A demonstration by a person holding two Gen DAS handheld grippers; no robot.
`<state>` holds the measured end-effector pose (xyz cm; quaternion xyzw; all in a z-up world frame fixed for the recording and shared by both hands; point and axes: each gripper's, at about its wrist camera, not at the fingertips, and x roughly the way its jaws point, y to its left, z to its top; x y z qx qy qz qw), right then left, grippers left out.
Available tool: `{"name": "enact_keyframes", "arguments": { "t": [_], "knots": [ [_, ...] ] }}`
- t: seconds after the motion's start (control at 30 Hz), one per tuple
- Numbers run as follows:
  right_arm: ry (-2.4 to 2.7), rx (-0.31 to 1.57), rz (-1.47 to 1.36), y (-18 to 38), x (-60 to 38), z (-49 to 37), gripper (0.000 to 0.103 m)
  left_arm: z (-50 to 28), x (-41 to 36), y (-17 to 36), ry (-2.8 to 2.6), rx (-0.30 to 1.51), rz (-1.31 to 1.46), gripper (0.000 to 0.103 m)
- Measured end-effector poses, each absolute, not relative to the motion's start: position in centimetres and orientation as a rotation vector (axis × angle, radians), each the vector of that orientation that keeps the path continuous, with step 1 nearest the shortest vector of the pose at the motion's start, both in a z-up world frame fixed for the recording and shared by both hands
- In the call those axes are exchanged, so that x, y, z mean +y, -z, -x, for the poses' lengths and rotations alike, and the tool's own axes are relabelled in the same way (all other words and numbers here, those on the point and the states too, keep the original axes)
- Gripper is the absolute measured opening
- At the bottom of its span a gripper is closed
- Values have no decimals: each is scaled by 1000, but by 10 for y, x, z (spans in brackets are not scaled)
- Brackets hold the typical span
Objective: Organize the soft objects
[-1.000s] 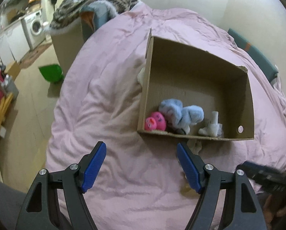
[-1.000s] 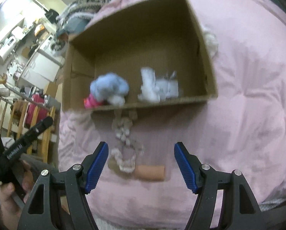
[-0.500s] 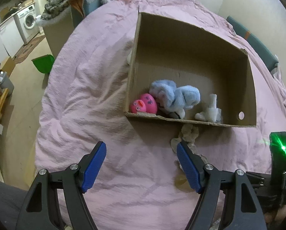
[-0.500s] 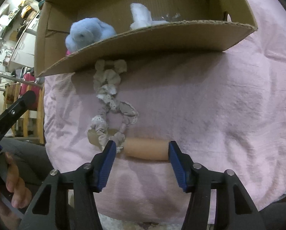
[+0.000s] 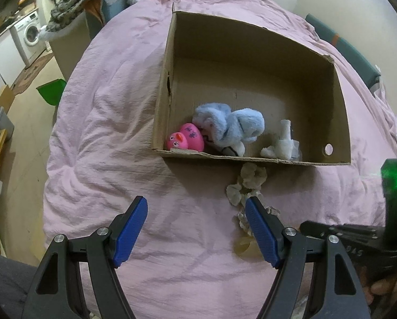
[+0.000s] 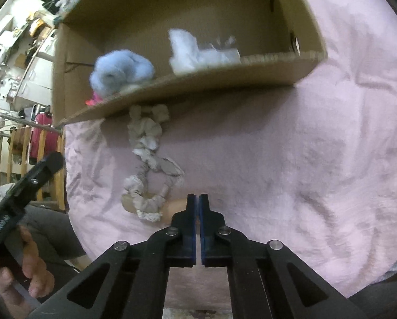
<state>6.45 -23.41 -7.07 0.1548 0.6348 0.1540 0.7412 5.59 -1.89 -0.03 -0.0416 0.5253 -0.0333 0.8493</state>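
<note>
From the left wrist, the left gripper (image 5: pixel 195 212) hangs over the pink quilt (image 5: pixel 113 138) with its blue pads wide apart and nothing between them. Ahead lies a cardboard box (image 5: pixel 164 98), open at the top. Along its near wall sit a pink duck (image 5: pixel 186 141), a blue plush (image 5: pixel 230 127) touching the duck, and a white tuft (image 5: pixel 279 147) a little to the right of the plush. Outside the box, just at its near wall, a beige ruffled band (image 5: pixel 247 184) trails over the quilt toward the right pad, which hides its lower end. The right gripper's black body (image 5: pixel 358 239) shows at the lower right with a green light. At far left stand a washer (image 5: pixel 29 30) and a green bin (image 5: pixel 52 91) on the floor. From the right wrist, the right gripper (image 6: pixel 197 199) has its pads pressed almost together, low against the quilt (image 6: pixel 291 159); a tan roll (image 6: pixel 176 207) lies right at the tips and behind them, and I cannot tell whether they pinch it. The band (image 6: pixel 145 146) runs from under the box (image 6: pixel 198 79) edge down to a loop just left of the tips, touching the roll. Plush (image 6: pixel 121 71) and tuft (image 6: pixel 193 51) show blurred inside the box. The left hand (image 6: pixel 25 265) grips its tool at the lower left.
</note>
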Motion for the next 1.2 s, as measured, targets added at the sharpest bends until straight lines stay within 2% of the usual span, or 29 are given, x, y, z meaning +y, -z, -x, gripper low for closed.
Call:
{"name": "enact_keyframes", "arguments": {
  "t": [0.4, 0.7, 0.87, 0.97, 1.2],
  "knots": [
    [-345, 1162, -365, 13, -249, -63, 4, -54, -26, 10, 74, 1132, 44, 74],
    [-335, 1092, -441, -3, -265, -67, 4, -49, -46, 37, 155, 1237, -2, 73],
    [-351, 1095, -470, 1, -261, -67, 4, -41, -63, 55, 244, 1310, -48, 57],
    [-351, 1101, -481, 2, -262, -67, 4, -37, -73, 68, 294, 1363, -63, 42],
    [-365, 1095, -492, 1, -263, -69, 4, -43, -83, 76, 331, 1359, -52, 30]
  ]
}}
